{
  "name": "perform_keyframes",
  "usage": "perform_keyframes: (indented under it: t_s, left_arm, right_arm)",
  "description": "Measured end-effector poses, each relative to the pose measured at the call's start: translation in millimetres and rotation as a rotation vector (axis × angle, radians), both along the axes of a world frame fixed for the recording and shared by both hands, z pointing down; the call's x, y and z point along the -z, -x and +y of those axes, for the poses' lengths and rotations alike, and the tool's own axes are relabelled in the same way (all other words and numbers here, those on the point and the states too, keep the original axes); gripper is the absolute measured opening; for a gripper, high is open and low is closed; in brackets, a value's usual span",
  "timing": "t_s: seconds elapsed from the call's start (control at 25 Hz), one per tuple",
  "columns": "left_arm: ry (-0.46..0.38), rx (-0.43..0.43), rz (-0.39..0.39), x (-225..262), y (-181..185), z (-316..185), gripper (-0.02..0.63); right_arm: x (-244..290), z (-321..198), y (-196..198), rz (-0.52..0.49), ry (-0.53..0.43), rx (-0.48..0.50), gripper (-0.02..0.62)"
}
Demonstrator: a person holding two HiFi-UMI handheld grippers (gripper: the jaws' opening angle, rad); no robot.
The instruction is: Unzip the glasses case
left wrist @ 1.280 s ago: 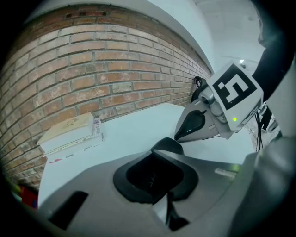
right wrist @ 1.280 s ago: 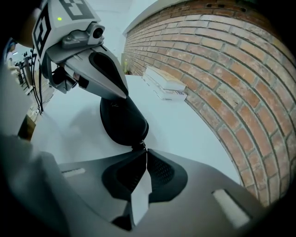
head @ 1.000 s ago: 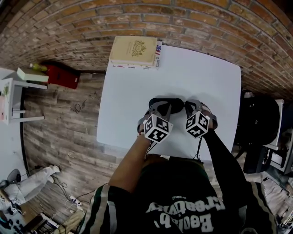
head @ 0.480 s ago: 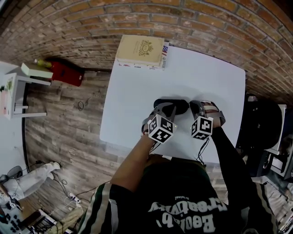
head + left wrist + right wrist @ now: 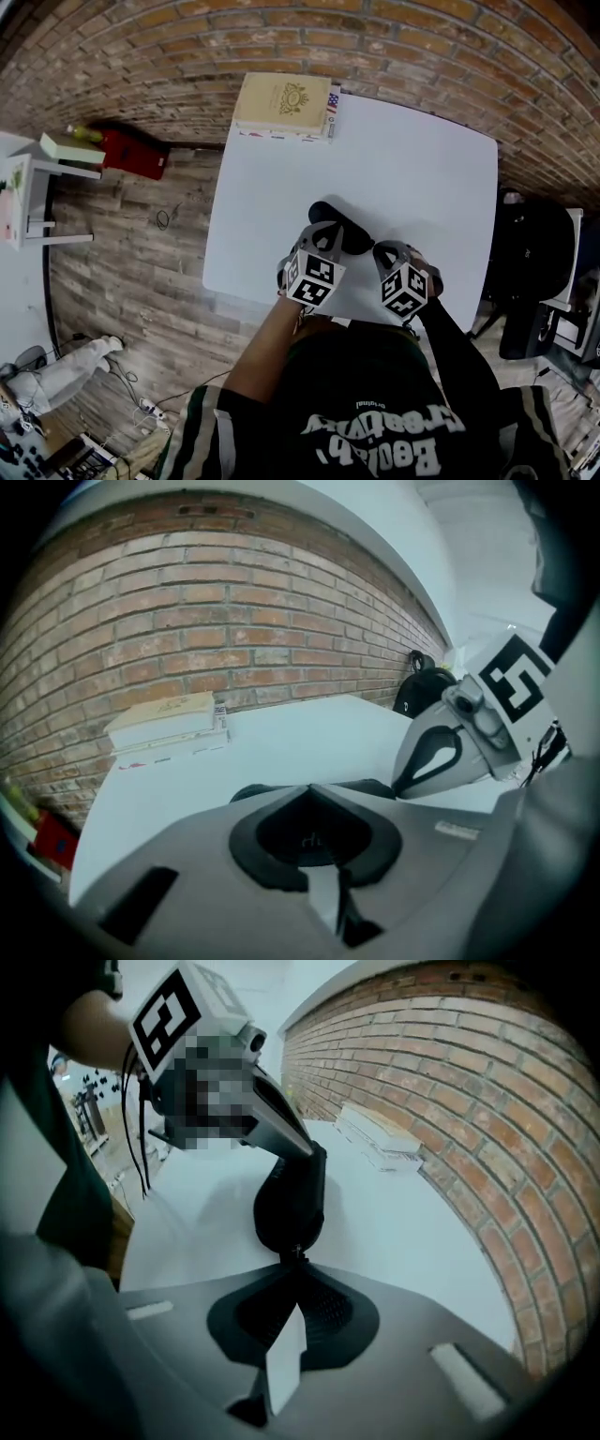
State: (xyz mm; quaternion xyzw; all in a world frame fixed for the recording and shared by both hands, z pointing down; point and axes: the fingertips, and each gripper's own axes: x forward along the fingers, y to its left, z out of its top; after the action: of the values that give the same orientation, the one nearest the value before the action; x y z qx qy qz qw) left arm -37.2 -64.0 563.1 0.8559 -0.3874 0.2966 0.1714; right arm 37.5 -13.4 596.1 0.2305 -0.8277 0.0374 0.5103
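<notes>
A black glasses case point(image 5: 342, 232) lies slanted on the white table point(image 5: 412, 169), close to its near edge. My left gripper point(image 5: 325, 236) is shut on the case's left part; in the left gripper view its jaws point(image 5: 307, 791) meet on the case's rim point(image 5: 251, 794). My right gripper point(image 5: 378, 251) is shut at the case's right end. In the right gripper view its tips point(image 5: 295, 1262) pinch the small zipper pull point(image 5: 293, 1254) at the near end of the case point(image 5: 291, 1199). At the case's far end is the left gripper point(image 5: 314, 1152).
A cream book on a stack point(image 5: 281, 101) sits at the table's far left corner. A brick wall point(image 5: 375, 42) runs behind the table. A black chair or bag point(image 5: 534, 253) stands to the right of the table. On the floor at the left is a red object point(image 5: 131, 155).
My right gripper has pulled back toward the table's near edge. The case has swung from lying level to slanted. The left gripper has shifted a little left and nearer.
</notes>
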Motion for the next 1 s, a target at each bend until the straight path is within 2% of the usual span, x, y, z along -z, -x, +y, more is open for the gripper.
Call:
perform_keyframes:
  t_s: [0.12,0.32,0.44,0.56,0.68,0.76,1.0]
  left_arm:
    - [-0.005,0.020,-0.005,2,11,-1,0.011]
    - [-0.025,-0.014,-0.031,8,15,-2,0.011]
    - [-0.044,-0.006,-0.016,17,16,-8,0.011]
    - [-0.018,-0.021,-0.029,10,13,-9,0.011]
    - [0.013,-0.030,-0.017,-4,4,-9,0.010]
    - [0.007,-0.011,0.013,-7,-2,-15,0.008]
    - [-0.007,-0.045,0.010,-10,-12,-19,0.006]
  right_arm:
    - [2,23,29,-0.071,0.041,0.028,0.014]
    - [1,26,53,-0.096,0.034,0.025,0.014]
    - [-3,20,48,-0.108,0.054,-0.030,0.014]
    - [-6,16,38,-0.124,0.075,-0.090,0.014]
    - [-9,11,35,-0.104,0.060,-0.087,0.014]
    - [-11,8,33,-0.106,0.062,-0.107,0.014]
    - [-14,3,25,-0.094,0.058,-0.123,0.014]
